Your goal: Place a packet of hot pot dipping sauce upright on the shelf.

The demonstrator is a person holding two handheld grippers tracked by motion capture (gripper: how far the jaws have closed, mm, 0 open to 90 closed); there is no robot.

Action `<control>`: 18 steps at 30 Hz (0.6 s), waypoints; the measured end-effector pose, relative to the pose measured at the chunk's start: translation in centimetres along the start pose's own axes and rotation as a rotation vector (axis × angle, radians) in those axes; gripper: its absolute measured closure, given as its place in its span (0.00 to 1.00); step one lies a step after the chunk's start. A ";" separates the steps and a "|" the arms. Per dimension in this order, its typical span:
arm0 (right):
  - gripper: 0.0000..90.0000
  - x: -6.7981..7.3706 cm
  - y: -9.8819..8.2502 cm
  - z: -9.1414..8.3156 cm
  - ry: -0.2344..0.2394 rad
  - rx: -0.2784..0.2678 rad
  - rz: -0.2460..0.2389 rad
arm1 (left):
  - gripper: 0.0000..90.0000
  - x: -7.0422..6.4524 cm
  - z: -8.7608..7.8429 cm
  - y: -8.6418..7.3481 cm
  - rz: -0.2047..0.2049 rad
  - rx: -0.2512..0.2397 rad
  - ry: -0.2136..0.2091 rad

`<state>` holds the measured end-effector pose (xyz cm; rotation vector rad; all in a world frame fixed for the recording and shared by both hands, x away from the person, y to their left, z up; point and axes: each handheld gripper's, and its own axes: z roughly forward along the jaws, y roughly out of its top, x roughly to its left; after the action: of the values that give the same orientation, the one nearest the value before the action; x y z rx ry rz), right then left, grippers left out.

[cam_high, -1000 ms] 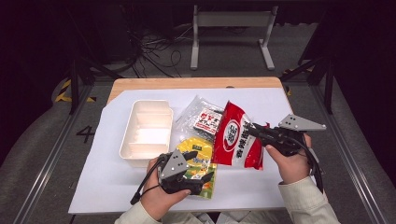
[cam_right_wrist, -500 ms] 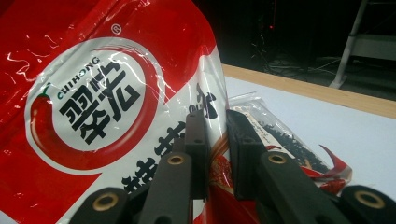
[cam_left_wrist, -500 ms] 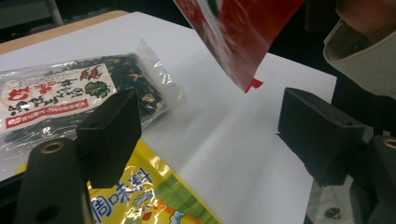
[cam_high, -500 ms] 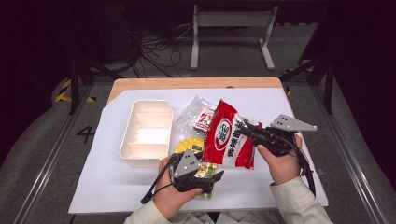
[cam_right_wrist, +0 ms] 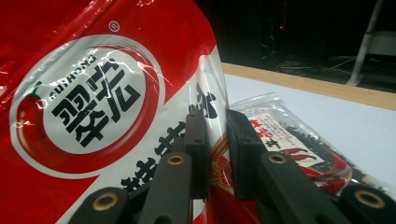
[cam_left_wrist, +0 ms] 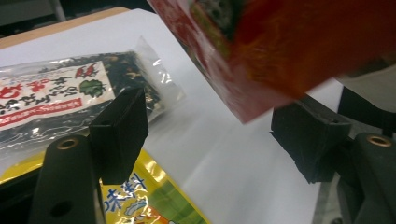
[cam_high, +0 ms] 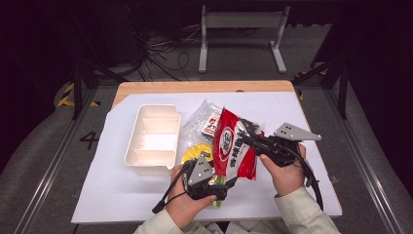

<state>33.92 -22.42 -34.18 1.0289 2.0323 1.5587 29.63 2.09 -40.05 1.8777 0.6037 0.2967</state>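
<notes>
A red snack packet (cam_high: 233,146) with a white round label (cam_right_wrist: 88,112) hangs tilted above the table, its edge pinched in my shut right gripper (cam_high: 247,140) (cam_right_wrist: 218,140). My left gripper (cam_high: 229,184) (cam_left_wrist: 210,135) lies low near the front edge, over a yellow packet (cam_high: 197,153) (cam_left_wrist: 140,200). Its jaws stand apart and have just been closing a little. The red packet's lower corner (cam_left_wrist: 261,60) hangs above the gap, and neither pad touches it.
A white divided tray (cam_high: 151,139) stands at the left on the white sheet (cam_high: 292,195). Clear packets of dark dried food (cam_high: 207,119) (cam_left_wrist: 70,98) (cam_right_wrist: 299,140) lie behind the red packet. The wooden table edge (cam_high: 195,87) runs along the back.
The right gripper has carried the red packet left and nearer to the person. The left gripper has slid right along the front, off the yellow packet's middle.
</notes>
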 end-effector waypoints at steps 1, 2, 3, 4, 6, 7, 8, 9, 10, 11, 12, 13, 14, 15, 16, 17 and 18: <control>0.88 0.1 0.0 0.0 0.006 -0.003 0.003 | 0.32 0.2 0.0 -0.1 -0.005 -0.006 0.019; 0.88 0.2 -0.1 0.0 0.013 -0.005 0.004 | 0.33 0.3 0.0 -0.1 -0.006 -0.010 0.027; 0.88 0.2 -0.1 0.0 0.017 -0.005 0.006 | 0.37 0.5 0.0 -0.2 -0.003 -0.010 0.027; 0.88 0.3 -0.1 0.0 0.023 -0.007 0.007 | 0.38 0.7 0.0 -0.2 -0.009 -0.011 0.025; 0.88 0.6 -0.2 0.1 0.029 -0.011 0.000 | 0.39 0.9 0.0 -0.3 -0.019 -0.014 0.025; 0.88 0.6 -0.2 0.1 0.033 -0.010 0.000 | 0.41 0.9 0.0 -0.3 -0.019 -0.014 0.025; 0.88 0.7 -0.3 0.1 0.040 -0.010 0.002 | 0.44 1.1 0.0 -0.3 -0.012 -0.027 0.028; 0.88 0.7 -0.3 0.2 0.046 -0.010 0.006 | 0.48 1.1 -0.1 -0.3 -0.006 -0.032 0.027; 0.88 0.7 -0.4 0.2 0.051 -0.011 0.006 | 0.52 1.1 -0.1 -0.3 -0.006 -0.032 0.027; 0.88 0.7 -0.4 0.2 0.051 -0.011 0.006 | 0.52 1.2 -0.2 -0.2 -0.003 -0.039 0.025; 0.88 0.7 -0.5 0.2 0.057 -0.012 0.013 | 0.58 1.4 -0.3 -0.2 0.003 -0.049 0.017; 0.88 0.7 -0.5 0.2 0.061 -0.017 0.015 | 0.66 1.5 -0.4 -0.2 0.007 -0.049 0.010; 0.88 0.7 -0.5 0.2 0.063 -0.017 0.015 | 0.72 1.5 -0.4 -0.2 0.015 -0.054 0.002; 0.88 0.8 -0.5 0.2 0.068 -0.017 0.014 | 0.80 1.6 -0.5 -0.2 0.020 -0.054 -0.008; 0.88 0.8 -0.6 0.2 0.068 -0.018 0.011 | 0.86 1.6 -0.6 -0.2 0.028 -0.054 -0.014; 0.88 0.9 -0.6 0.3 0.071 -0.014 0.006 | 0.94 1.7 -0.8 -0.1 0.040 -0.051 -0.011; 0.88 0.9 -0.6 0.2 0.074 -0.014 0.007 | 0.96 1.8 -0.9 0.0 0.035 -0.053 -0.013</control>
<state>33.32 -21.67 -34.69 0.9888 2.0653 1.6346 30.68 3.80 -39.87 1.8397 0.5498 0.3195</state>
